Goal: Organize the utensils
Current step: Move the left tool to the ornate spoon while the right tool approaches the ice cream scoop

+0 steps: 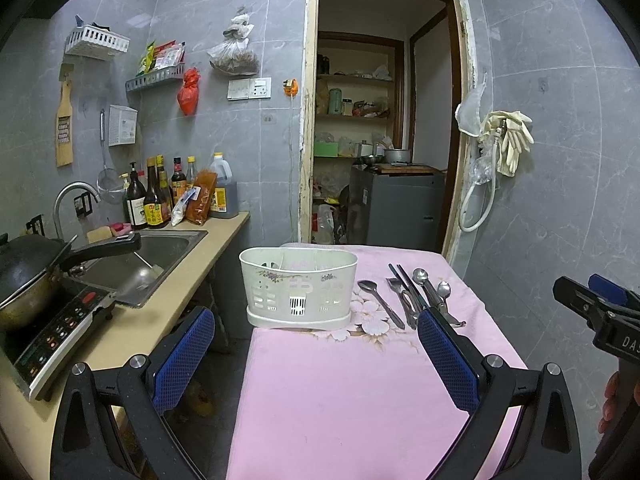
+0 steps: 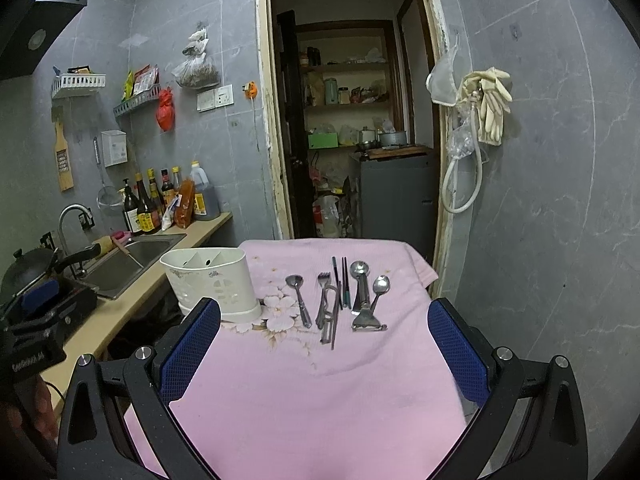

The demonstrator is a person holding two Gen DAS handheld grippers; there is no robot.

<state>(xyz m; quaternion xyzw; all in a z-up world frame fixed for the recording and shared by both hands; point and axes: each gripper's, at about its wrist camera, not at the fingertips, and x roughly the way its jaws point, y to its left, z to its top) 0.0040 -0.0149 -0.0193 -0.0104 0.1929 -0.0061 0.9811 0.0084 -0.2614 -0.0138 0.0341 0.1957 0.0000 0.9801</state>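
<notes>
On pink cloth [image 2: 320, 400], spoon [image 2: 299, 300] handle nearward

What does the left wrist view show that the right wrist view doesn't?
Only the left wrist view shows the dark induction cooktop's control panel with the wok on it.

Only the right wrist view shows the flat steel peeler head unblocked; in the left view a blue pad of the left tool covers it.

Both show the white plastic utensil caddy, the metal cutlery row on the pink cloth, and open tools, including the right tool.
</notes>
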